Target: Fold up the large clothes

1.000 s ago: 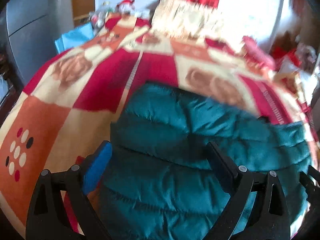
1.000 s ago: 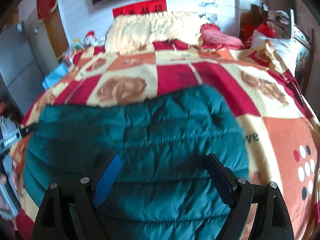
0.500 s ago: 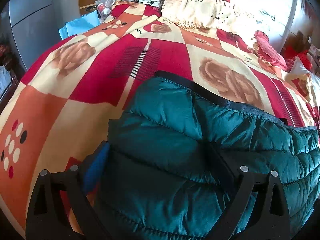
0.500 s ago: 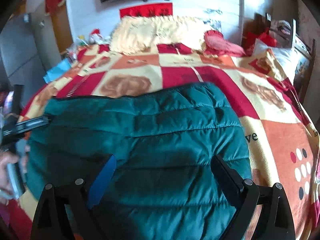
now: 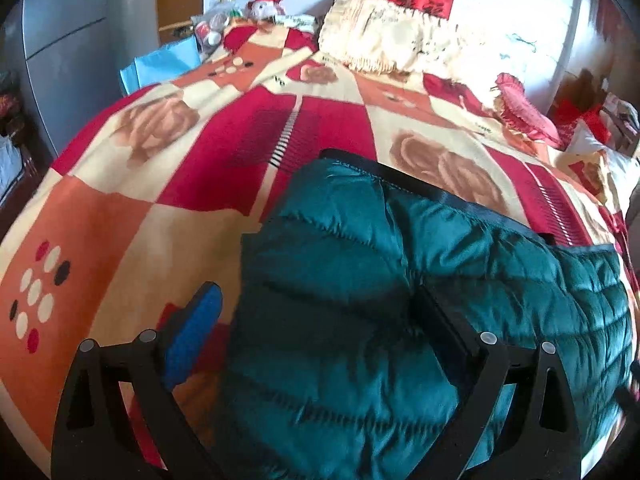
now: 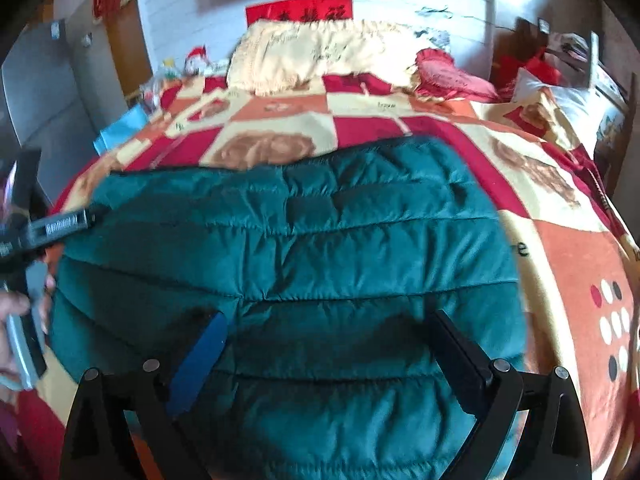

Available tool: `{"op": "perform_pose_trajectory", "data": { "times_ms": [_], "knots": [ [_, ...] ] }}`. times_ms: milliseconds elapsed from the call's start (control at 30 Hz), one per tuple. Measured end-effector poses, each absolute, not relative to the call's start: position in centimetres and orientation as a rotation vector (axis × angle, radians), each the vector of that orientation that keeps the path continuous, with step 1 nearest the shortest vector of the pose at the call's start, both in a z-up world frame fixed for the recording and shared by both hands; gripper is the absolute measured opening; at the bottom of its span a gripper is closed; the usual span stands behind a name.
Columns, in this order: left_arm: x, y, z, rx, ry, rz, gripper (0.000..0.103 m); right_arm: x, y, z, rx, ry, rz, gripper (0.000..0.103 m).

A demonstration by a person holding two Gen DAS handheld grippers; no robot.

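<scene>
A dark green quilted puffer jacket [image 5: 360, 280] lies folded on the bed, with its black zipper edge along the far side; it also fills the middle of the right wrist view [image 6: 304, 248]. My left gripper [image 5: 316, 300] is open over the jacket's left edge, its blue-padded finger above the blanket. My right gripper [image 6: 328, 324] is open and empty over the jacket's near part. The left gripper's body shows at the left edge of the right wrist view [image 6: 44, 228].
The bed is covered by a red, orange and cream checked blanket [image 5: 160, 200]. A cream fringed pillow [image 5: 384, 40] and a red cushion [image 5: 524, 116] lie at the head. A grey cabinet [image 5: 60, 40] stands left of the bed; clutter and a white pillow [image 6: 560, 96] sit at the right.
Both grippers have drawn back a little from the jacket and stayed open. The jacket has settled flat on the blanket.
</scene>
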State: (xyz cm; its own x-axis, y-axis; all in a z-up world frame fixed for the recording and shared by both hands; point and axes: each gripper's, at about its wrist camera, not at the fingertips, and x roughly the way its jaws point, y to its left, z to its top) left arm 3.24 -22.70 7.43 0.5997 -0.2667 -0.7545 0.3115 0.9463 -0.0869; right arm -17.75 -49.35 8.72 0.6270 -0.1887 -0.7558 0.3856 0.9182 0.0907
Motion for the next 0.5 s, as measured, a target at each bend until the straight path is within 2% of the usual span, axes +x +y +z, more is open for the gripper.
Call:
{"op": "perform_pose_trajectory", "data": {
  "times_ms": [167, 500],
  "knots": [
    [0.2, -20.8, 8.7, 0.076, 0.805, -0.364, 0.097, -20.1, -50.9, 9.9, 0.281, 0.797, -0.409, 0.098],
    [-3.8, -19.1, 8.7, 0.107, 0.793, -0.402, 0.097, -19.4, -52.6, 6.3, 0.333, 0.884, -0.494, 0.1]
  ]
}}
